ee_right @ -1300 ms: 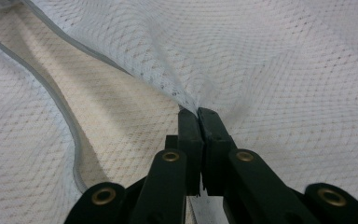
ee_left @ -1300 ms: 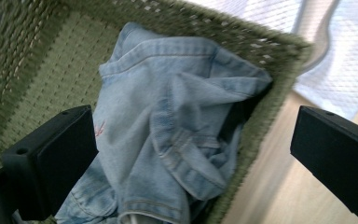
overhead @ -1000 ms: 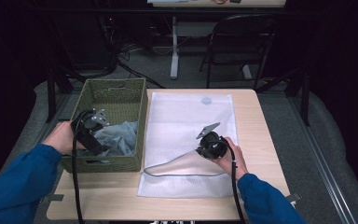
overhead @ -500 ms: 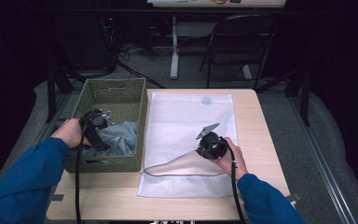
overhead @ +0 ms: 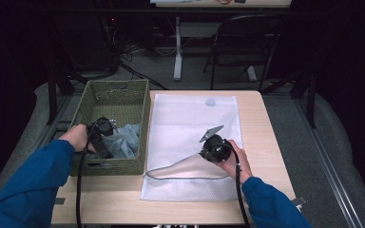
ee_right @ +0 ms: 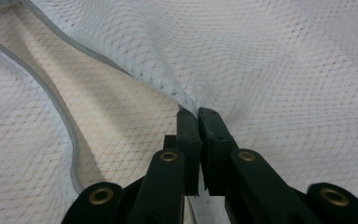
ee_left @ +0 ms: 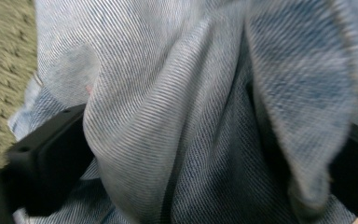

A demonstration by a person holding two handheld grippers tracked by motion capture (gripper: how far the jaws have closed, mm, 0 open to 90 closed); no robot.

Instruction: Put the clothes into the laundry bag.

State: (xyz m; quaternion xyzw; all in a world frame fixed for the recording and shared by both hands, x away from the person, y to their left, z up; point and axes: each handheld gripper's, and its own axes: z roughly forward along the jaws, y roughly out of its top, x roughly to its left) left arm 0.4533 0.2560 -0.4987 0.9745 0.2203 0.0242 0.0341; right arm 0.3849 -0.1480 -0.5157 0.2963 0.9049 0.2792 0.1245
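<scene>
2 grippers are working over 1 table (overhead: 123, 199). At the left, the left gripper (overhead: 108, 137) is reaching into 1 green basket (overhead: 138, 97), its spread jaws just closing around 1 denim garment (ee_left: 177, 116). At the right, the right gripper (ee_right: 197, 111) is pinching 1 white mesh bag (overhead: 190, 118), lifting its near opening.

Light wooden table (overhead: 261, 123), woven green basket (overhead: 91, 108) at left, white mesh bag (overhead: 185, 118) flat beside it

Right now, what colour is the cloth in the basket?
Faded light blue denim cloth with a diagonal twill weave, clearest in the left gripper view.
</scene>
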